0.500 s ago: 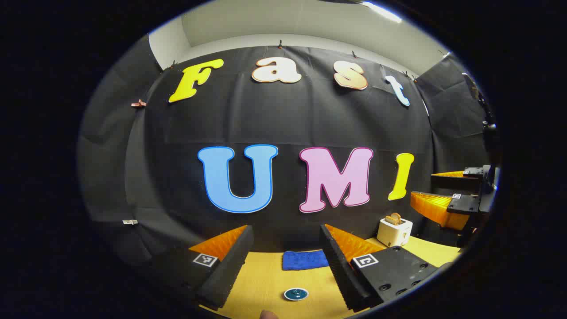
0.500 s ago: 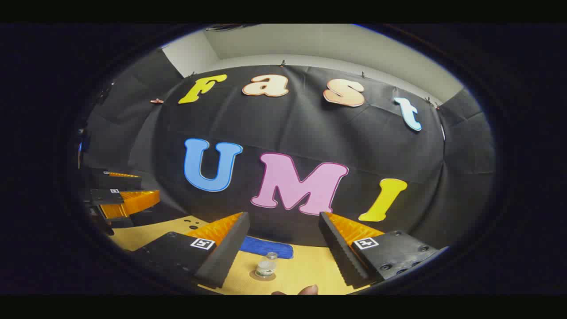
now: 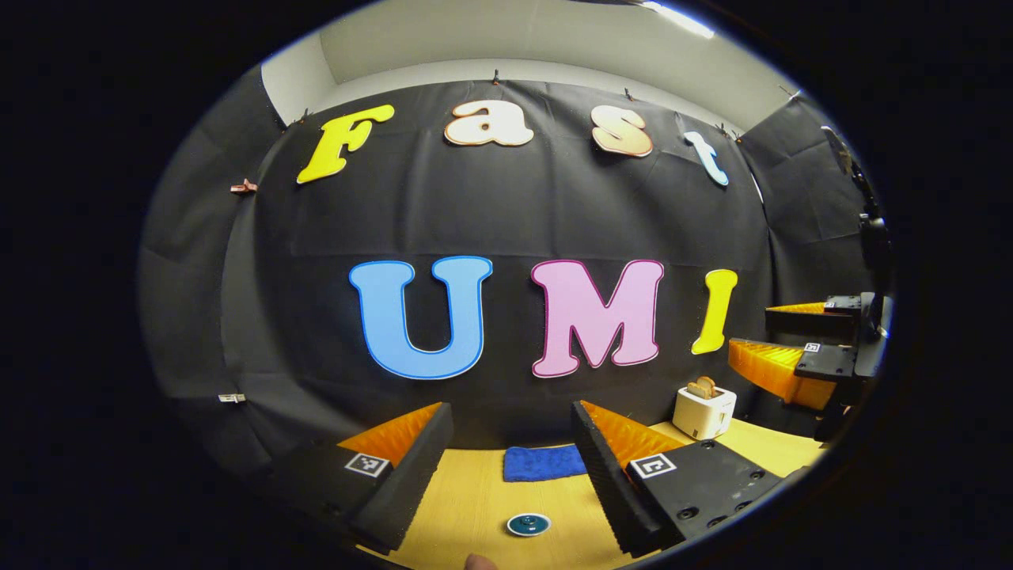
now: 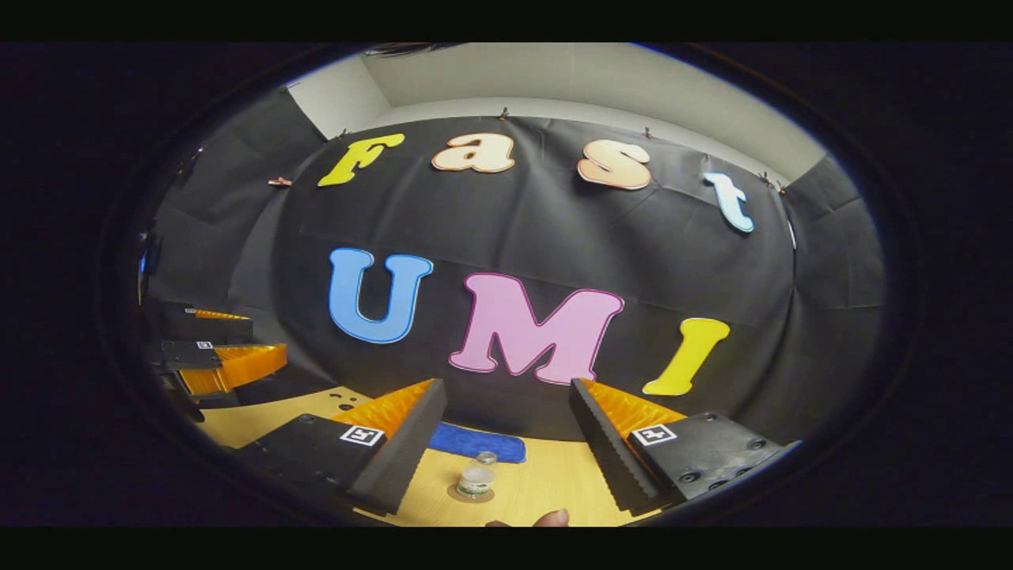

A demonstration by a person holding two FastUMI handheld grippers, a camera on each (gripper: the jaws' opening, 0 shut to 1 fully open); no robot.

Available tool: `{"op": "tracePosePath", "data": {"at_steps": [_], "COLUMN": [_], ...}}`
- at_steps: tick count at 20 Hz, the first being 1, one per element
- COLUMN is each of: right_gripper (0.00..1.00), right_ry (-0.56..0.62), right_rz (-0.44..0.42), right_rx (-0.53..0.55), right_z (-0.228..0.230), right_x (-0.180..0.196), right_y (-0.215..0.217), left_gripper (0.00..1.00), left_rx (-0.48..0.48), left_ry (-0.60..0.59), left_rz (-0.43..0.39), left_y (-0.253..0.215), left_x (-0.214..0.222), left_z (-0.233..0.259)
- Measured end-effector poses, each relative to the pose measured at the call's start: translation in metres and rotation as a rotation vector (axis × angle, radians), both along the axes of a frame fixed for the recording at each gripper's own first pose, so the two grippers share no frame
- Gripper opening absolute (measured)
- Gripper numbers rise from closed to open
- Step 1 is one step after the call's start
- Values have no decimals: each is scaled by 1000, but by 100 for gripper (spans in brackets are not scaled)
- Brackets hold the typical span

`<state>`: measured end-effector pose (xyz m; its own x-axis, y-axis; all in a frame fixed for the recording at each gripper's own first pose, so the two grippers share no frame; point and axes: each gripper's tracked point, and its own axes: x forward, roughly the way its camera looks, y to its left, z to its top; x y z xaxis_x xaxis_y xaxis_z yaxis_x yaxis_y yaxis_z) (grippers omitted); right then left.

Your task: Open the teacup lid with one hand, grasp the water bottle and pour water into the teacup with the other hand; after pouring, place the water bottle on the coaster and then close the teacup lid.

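In the left gripper view, the teacup (image 3: 529, 524) with its dark teal lid on sits on the wooden table, low between the fingers of my open left gripper (image 3: 510, 408). In the right gripper view, a small clear water bottle (image 4: 476, 478) stands upright on a round brown coaster (image 4: 461, 496), low between the fingers of my open right gripper (image 4: 506, 384). Both grippers hang above the table, well short of these objects and holding nothing. Each one is visible from the other: the right gripper (image 3: 752, 331) at the far right, the left gripper (image 4: 265, 332) at the far left.
A folded blue cloth (image 3: 544, 463) (image 4: 475, 443) lies at the back of the table (image 3: 467, 507) by the black wall. A white toaster (image 3: 704, 412) with bread in it stands at the back right. A person's fingertip (image 4: 550, 518) pokes in at the bottom edge.
Both views have drifted by only a few pixels. Nothing was gripped, released or moved on the table.
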<state>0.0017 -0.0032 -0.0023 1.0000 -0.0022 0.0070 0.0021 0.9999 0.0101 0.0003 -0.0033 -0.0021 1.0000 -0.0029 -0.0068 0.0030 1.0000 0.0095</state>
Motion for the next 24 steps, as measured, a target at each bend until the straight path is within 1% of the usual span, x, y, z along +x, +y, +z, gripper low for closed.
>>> {"op": "tracePosePath", "data": {"at_steps": [7, 9, 13, 15, 17, 19, 22, 23, 24], "right_gripper": [96, 96, 96, 96, 98, 96, 98, 96, 98], "right_ry": [1, 4, 28, 43, 74, 93, 113, 116, 121], "right_rz": [1, 7, 20, 23, 22, 17, 9, 7, 2], "right_rx": [-10, -10, -7, 6, 19, 30, 38, 41, 44], "right_z": [-3, -7, -32, -52, -82, -107, -154, -168, -183], "right_x": [-3, -2, 3, 6, 12, 17, 28, 31, 35], "right_y": [4, 7, 14, 18, 21, 24, 26, 27, 26], "left_gripper": [94, 94, 94, 94, 96, 96, 96, 95, 93], "left_rx": [7, 23, 38, 44, 54, 62, 62, 63, 65], "left_ry": [0, 2, 16, 36, 60, 74, 106, 111, 120], "left_rz": [-5, -6, -16, -22, -23, -24, -19, -17, -14], "left_y": [-4, -6, -10, -12, -14, -16, -21, -22, -23], "left_x": [1, 3, 13, 20, 33, 43, 59, 62, 65], "left_z": [-1, -7, -25, -48, -82, -111, -169, -186, -204]}}
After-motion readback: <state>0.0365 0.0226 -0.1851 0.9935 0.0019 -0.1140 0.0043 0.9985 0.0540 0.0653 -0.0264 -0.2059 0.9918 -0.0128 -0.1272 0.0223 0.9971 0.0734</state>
